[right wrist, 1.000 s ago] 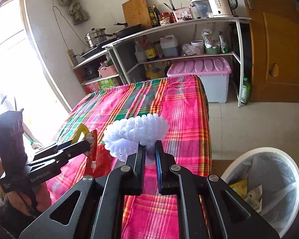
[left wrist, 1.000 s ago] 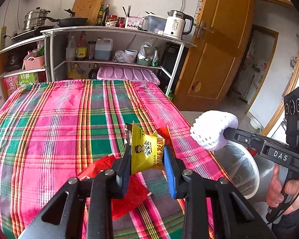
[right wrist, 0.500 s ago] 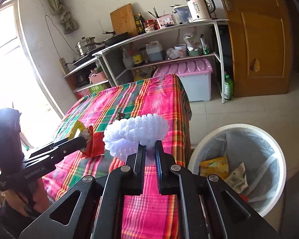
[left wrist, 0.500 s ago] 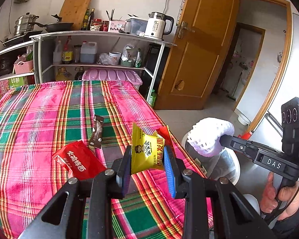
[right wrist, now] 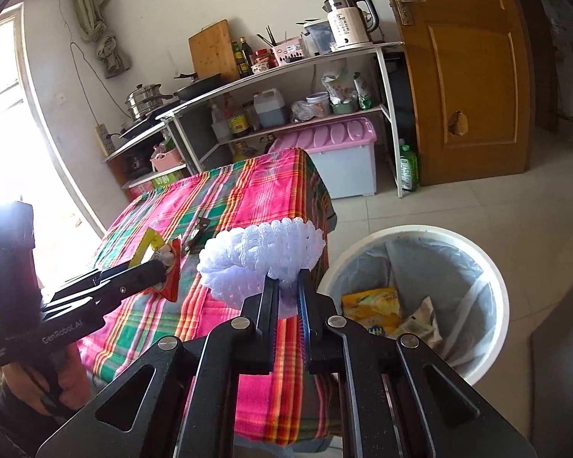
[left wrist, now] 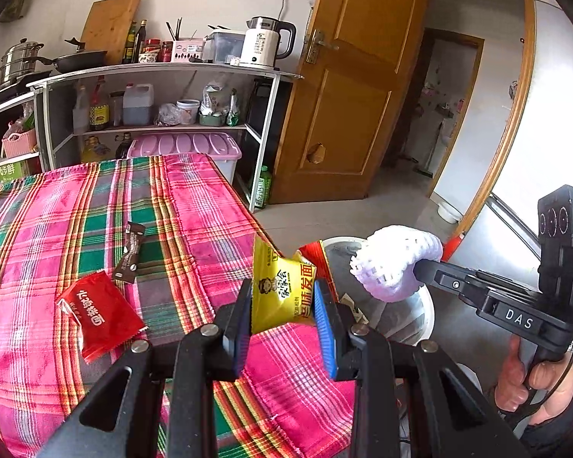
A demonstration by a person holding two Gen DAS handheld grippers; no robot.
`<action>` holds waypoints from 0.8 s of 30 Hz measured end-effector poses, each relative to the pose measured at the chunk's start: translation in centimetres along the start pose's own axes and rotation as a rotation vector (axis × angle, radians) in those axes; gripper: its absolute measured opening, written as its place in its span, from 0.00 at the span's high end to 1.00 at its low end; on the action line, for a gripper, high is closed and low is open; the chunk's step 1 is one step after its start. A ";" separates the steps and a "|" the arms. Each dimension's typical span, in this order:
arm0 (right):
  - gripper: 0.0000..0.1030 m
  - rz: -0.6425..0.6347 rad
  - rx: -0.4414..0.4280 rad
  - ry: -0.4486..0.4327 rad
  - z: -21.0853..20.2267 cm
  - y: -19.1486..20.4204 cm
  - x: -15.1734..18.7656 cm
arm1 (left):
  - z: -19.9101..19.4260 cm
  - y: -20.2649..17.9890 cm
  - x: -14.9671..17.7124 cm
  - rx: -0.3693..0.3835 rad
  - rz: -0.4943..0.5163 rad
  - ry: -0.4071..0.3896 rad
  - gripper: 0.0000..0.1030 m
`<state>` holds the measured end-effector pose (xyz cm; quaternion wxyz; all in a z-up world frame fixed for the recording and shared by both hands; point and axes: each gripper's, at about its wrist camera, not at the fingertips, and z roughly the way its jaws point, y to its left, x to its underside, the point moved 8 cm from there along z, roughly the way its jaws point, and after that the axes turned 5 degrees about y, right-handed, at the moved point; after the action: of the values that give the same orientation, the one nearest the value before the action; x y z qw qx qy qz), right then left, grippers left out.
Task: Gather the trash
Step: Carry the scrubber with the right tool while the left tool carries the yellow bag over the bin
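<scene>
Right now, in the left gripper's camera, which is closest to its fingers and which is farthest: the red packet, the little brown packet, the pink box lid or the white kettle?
From the left gripper, which holds a yellow packet:
1. Red packet, on the tablecloth just to the left.
2. Brown packet, a bit farther up the cloth.
3. Pink box lid, beyond the table's far end.
4. White kettle, on top of the shelf.

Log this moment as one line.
left claw: shut on yellow packet | right claw: shut on foam net | bin: beside table | red packet, brown sachet: on tablecloth

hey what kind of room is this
Most likely a home kitchen and dining room: shelves holding an electric kettle, pots and oil bottles, beside a table under a plaid tablecloth.
</scene>
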<state>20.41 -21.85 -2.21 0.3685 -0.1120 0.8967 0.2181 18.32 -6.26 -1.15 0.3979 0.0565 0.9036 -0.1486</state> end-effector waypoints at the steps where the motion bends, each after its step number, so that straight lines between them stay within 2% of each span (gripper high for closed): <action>1: 0.91 0.003 0.005 -0.002 -0.2 -0.3 0.1 | 0.1 -0.5 0.0 0.004 0.006 0.002 0.69; 11: 0.91 0.055 0.051 0.001 -1.1 -3.7 0.9 | 2.7 -3.3 0.2 0.054 0.044 0.045 0.69; 24: 0.91 0.150 0.099 0.048 0.3 -9.0 2.4 | 8.0 -6.4 0.5 0.092 0.091 0.131 0.69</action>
<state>22.17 -29.68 -6.87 0.3346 -0.0315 0.9209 0.1976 22.12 -14.87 -5.20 0.3414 0.1252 0.9163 -0.1679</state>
